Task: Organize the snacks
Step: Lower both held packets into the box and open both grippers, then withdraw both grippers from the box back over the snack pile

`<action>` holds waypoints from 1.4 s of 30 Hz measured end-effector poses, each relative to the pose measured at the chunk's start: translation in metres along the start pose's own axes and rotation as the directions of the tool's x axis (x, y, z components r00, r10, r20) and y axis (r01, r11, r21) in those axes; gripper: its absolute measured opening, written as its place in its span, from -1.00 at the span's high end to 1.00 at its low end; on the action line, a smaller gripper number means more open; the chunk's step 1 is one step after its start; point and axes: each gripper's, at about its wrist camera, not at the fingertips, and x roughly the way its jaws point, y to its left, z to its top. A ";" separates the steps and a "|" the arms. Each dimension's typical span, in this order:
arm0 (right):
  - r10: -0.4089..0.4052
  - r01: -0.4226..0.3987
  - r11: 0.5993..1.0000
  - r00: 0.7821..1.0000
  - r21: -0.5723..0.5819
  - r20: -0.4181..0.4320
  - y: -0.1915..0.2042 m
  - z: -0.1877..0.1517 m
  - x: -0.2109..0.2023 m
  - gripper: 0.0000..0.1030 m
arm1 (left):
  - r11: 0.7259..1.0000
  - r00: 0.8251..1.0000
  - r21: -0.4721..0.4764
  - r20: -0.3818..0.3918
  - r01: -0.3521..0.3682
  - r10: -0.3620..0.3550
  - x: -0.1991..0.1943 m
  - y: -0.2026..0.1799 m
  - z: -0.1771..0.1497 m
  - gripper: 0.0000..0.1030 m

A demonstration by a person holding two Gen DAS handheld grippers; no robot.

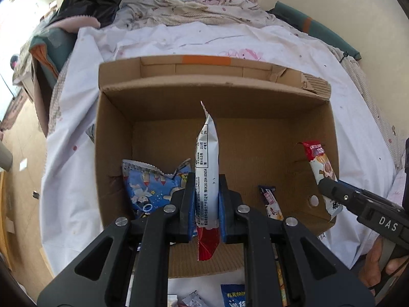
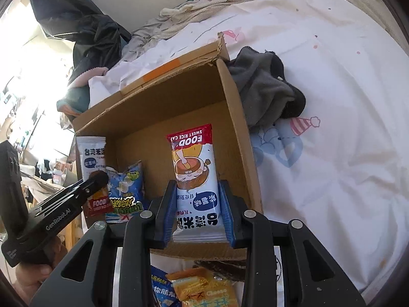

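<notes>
Step in hand: two snack packets are being carried to the cardboard box [image 1: 115,138] on the bed sheet [image 1: 76,102], one in each gripper; judged from the poses, this is the drop-off part of the sorting.
Left gripper [image 1: 206,199]: its pads are pressed together on the edge of a rice cake packet [image 1: 207,158], which is held edge-on and upright over the near part of the box; the red end hangs below the pads.
Right gripper [image 2: 196,204]: a second rice cake packet [image 2: 194,168] is pinched flat between the blue pads, its printed face towards the camera, above the near wall of the box and close to its right-hand side.
Box contents: a blue snack bag [image 1: 145,186] is seen lying against the left wall, and a small dark bar [image 1: 272,202] rests near the right; much of the floor of the box is bare cardboard.
Still outside: several packets, among them an orange cheese cracker pack [image 2: 204,289], are seen on the sheet in front of the box.
Next move: each packet would need to be lowered past the rim to a bare patch of floor before the pads are let apart; the two grippers are near each other, so room between them should be kept.
Risk: the upright packet held by its thin edge could tip onto the blue bag when freed.
</notes>
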 end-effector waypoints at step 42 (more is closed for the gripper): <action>0.012 -0.010 1.000 0.993 -0.016 0.117 0.013 0.006 -0.018 -0.72 | 1.000 0.994 0.000 0.108 -0.007 0.007 -0.021 0.004 -0.002 -0.43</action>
